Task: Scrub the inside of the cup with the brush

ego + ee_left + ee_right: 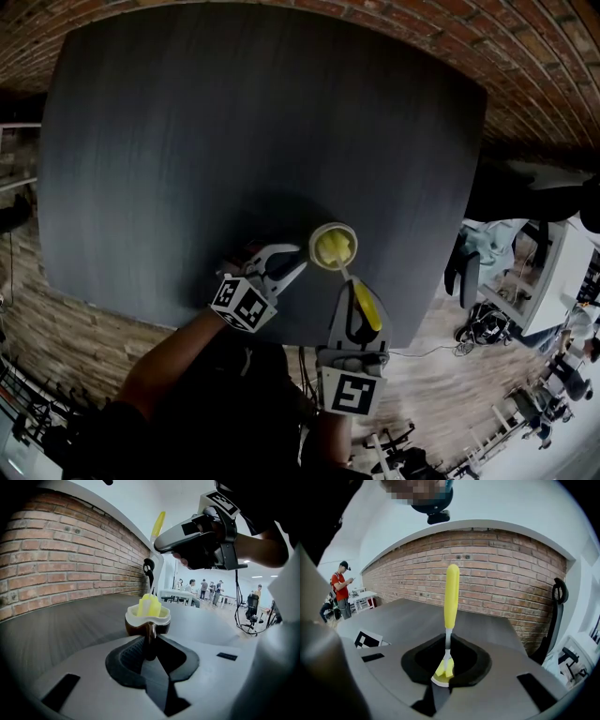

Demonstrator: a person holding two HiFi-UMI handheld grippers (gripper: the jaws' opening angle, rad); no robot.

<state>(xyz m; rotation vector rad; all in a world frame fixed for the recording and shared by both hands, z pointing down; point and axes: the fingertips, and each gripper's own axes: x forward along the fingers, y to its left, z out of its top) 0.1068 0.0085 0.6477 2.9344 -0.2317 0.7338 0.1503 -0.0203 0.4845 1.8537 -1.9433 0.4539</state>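
A brown cup with a white rim stands near the front edge of the dark table. My left gripper is shut on the cup's handle, which shows pinched between its jaws in the left gripper view. The brush's yellow head sits inside the cup. Its yellow handle slants back to my right gripper, which is shut on the brush's thin neck. In the right gripper view the handle rises above the jaws and the head lies below them. From the left gripper view the right gripper hangs over the cup.
A brick wall runs behind the table. The table's front edge is just under both grippers. To the right are an office chair, desks and floor cables; people stand far off.
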